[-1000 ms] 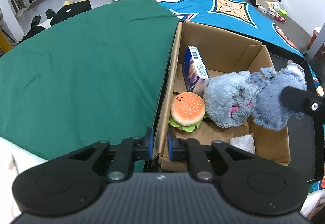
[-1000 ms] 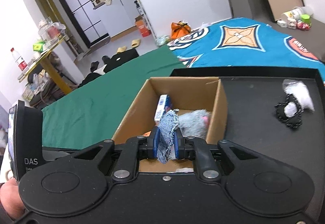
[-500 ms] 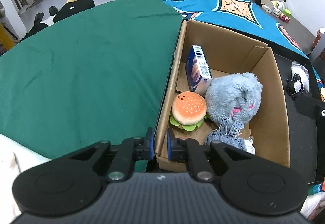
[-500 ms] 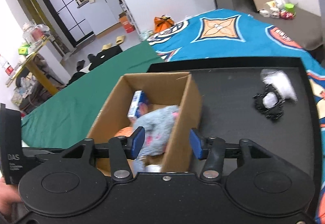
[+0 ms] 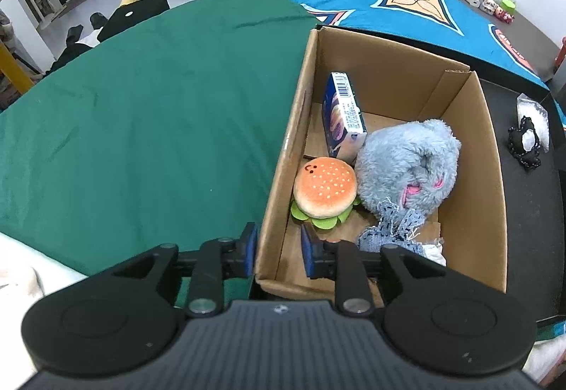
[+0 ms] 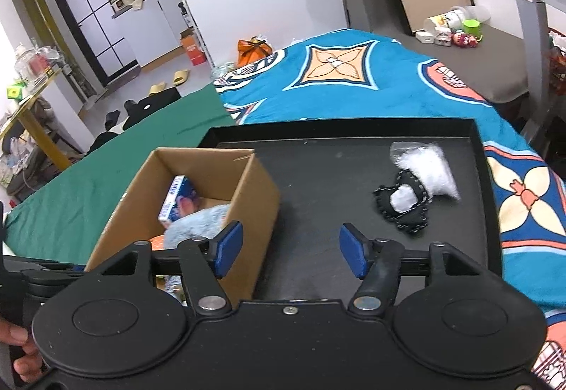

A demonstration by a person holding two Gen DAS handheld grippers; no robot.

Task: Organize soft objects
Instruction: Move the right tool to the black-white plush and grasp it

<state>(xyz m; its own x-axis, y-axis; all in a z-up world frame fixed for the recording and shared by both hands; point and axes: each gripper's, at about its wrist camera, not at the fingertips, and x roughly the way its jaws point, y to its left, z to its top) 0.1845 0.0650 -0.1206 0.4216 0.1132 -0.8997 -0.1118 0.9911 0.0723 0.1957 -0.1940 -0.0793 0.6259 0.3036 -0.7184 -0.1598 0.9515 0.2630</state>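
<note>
From the left wrist, the left gripper (image 5: 277, 250) straddles the near left wall of the box (image 5: 283, 156); its jaws have just been opening, and the cardboard edge stands between the blue pads, no longer pinched, with a gap on the right side. Inside the box a burger plush (image 5: 325, 191) lies near the left wall, a blue carton (image 5: 341, 117) leans upright just beyond it, and a grey plush (image 5: 406, 167) fills the middle, touching both. A scrap of denim (image 5: 392, 230) lies released at the near foot of the grey plush, on the box floor beside some white wrapping. The box sits on a black tray (image 5: 530, 213), with green cloth (image 5: 141, 107) to its left and a blue blanket (image 5: 406, 0) beyond. From the right wrist, the right gripper (image 6: 288, 250) hovers over the tray (image 6: 318, 177) just right of the box (image 6: 254, 199); its jaws have just been opening and now stand wide apart, holding nothing. Far right on the tray lie a black pouch (image 6: 403, 209) and, touching it, a clear bag (image 6: 428, 167) with white stuffing. A fingertip shows at the lower left edge
</note>
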